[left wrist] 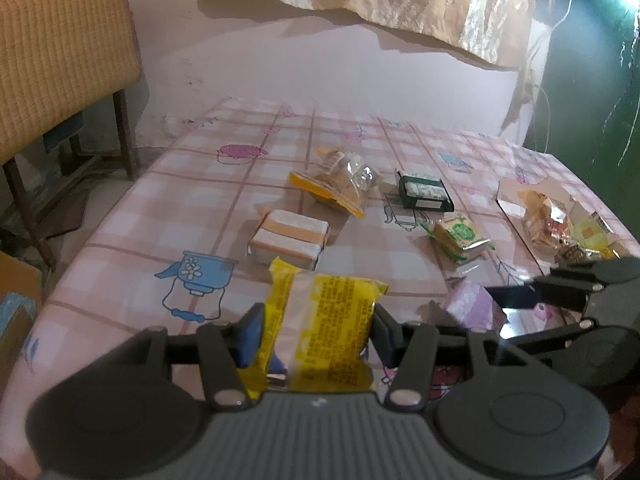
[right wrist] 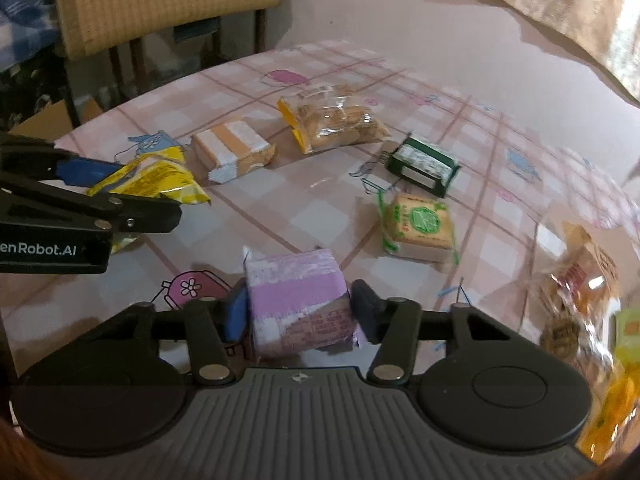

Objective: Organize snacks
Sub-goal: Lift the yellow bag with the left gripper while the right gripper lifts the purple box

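Note:
A yellow snack packet (left wrist: 332,320) sits between the pads of my left gripper (left wrist: 316,320), which is shut on it just above the checked tablecloth (left wrist: 120,240). In the right wrist view this gripper (right wrist: 120,196) comes in from the left with the crumpled yellow packet (right wrist: 160,180). My right gripper (right wrist: 298,304) is shut on a purple-and-white packet (right wrist: 300,300) that rests on the cloth, with a pad against each side. The left wrist view shows the right gripper (left wrist: 520,300) at the lower right by the purple packet (left wrist: 468,304).
Loose on the table lie an orange-and-white packet (right wrist: 232,152), a clear bag of biscuits (right wrist: 332,120), a dark green packet (right wrist: 420,164) and a green-and-yellow packet (right wrist: 420,224). More snacks are piled at the right edge (right wrist: 576,280). A woven chair (right wrist: 160,0) stands behind the table.

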### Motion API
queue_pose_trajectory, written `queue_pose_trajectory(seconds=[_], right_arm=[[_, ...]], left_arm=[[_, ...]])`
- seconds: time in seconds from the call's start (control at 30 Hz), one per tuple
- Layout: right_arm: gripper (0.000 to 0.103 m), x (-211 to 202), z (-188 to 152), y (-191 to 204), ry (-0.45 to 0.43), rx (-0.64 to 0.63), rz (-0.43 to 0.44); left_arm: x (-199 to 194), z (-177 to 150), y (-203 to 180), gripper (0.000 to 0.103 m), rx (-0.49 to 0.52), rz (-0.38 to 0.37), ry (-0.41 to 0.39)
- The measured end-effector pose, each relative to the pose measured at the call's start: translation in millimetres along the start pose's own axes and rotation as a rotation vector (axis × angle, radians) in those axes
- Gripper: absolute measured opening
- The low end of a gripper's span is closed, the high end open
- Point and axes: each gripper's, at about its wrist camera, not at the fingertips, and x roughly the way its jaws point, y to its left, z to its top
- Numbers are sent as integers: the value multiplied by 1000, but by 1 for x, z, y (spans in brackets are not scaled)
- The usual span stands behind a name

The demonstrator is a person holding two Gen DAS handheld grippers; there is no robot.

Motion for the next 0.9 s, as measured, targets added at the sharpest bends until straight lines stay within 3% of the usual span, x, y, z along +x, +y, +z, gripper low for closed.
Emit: queue_pose_trajectory(seconds=[0.13,0.3,0.9], right_arm=[[60,-14,-8,-3,-24,112,-30],[60,-40,-9,-3,-77,165,-69],[60,-121,-17,1,-190,200,-144]], left_arm=[[-6,1,-2,54,-12,3,-14],[-16,1,-9,54,-15,6,-32],[-69,10,-28,54,-20,79,-101]])
